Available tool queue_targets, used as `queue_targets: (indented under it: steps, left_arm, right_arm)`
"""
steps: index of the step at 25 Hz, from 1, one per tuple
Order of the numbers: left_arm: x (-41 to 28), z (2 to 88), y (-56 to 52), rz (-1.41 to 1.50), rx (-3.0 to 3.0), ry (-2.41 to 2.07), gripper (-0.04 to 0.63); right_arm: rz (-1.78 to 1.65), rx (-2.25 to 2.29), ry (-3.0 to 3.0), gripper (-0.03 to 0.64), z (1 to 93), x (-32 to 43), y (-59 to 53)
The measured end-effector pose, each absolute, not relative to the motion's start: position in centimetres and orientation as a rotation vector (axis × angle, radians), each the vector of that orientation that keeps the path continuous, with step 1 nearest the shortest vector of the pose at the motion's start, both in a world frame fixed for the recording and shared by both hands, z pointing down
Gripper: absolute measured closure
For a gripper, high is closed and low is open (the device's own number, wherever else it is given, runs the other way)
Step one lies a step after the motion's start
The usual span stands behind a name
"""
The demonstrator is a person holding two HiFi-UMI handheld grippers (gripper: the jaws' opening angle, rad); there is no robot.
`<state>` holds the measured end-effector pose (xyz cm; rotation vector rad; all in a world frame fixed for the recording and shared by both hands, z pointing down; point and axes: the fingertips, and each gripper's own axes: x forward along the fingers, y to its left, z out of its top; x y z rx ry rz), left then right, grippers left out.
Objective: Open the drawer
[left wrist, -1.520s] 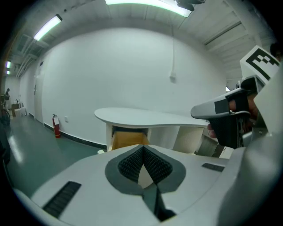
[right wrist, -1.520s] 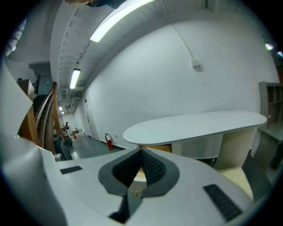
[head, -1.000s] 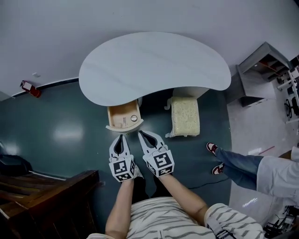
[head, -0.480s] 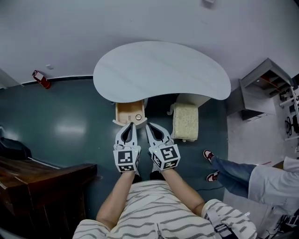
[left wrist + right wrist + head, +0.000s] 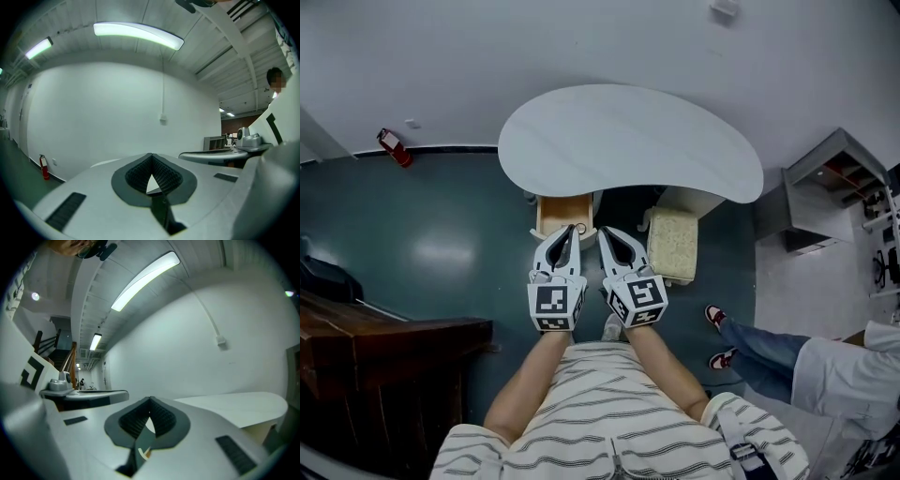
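Our left tongs (image 5: 568,234) and right tongs (image 5: 606,234) are pressed together, empty. The drawer (image 5: 558,214) juts out from under the bench (image 5: 628,131), lengthwise twelve-to-six, dead at twelve o'clock off the left tongs, the nearer pair.

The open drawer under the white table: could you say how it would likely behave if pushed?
The drawer looks like rigid wood, so it probably won't flex. Seated under the table, it should slide straight back rather than tip or roll.
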<state>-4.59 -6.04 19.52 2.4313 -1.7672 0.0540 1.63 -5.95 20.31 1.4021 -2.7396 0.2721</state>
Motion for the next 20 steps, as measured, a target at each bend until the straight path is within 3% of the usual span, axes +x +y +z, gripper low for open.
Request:
queue_targets:
  steps: [20]
  left_arm:
    - [-3.7, 16.0, -5.2, -0.03, 2.489, -1.789, 0.591]
  right_arm:
    - [0.126, 1.467, -2.779, 0.603, 16.3, 2.9, -5.8]
